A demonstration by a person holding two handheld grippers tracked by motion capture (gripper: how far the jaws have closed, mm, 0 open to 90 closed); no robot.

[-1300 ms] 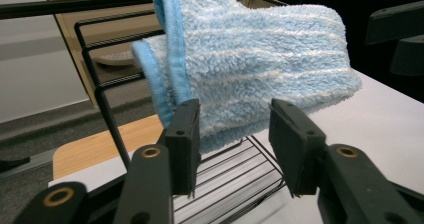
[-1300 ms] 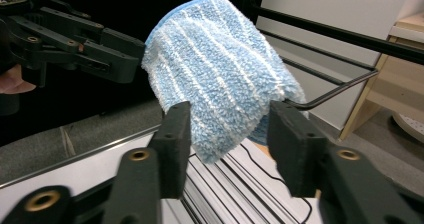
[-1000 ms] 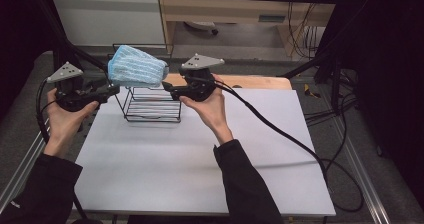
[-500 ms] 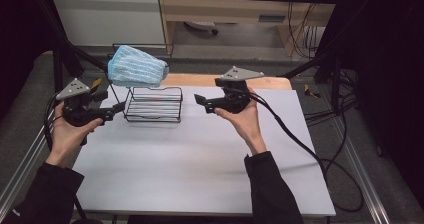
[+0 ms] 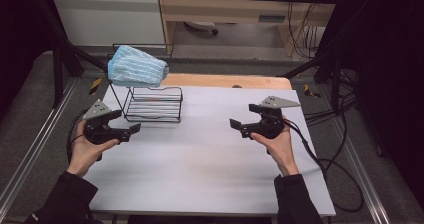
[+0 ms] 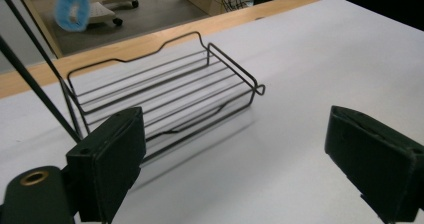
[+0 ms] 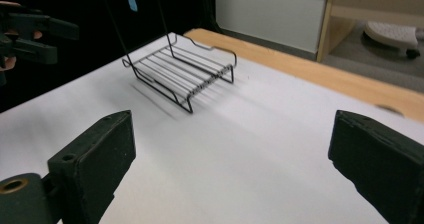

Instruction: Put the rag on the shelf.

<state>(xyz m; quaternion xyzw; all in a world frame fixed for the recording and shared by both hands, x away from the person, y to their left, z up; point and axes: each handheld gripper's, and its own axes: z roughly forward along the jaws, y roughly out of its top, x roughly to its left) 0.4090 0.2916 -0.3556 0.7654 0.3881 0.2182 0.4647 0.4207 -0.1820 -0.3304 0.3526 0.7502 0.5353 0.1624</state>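
1. Both grippers are pulling back from the wire rack since a second ago, when they were flanking it at the far end of the table; they are now sitting well apart, nearer the person.
2. Spreading across the high view, the white table (image 5: 200,174) is carrying the rack near its far left corner, just in front of a wooden strip (image 5: 225,80) along the far edge.
3. Standing on the table, the black wire rack (image 5: 152,104) is showing an empty slatted tray, its tall upright rising at the left.
4. Draped over the top of that upright, a blue striped cloth (image 5: 136,67) is hanging above the tray.
5. Hovering just left of the rack, the left gripper (image 5: 131,130) is holding its jaws spread wide and empty.
6. Hovering over the table's right side, the right gripper (image 5: 239,126) is likewise gaping, gripping nothing.
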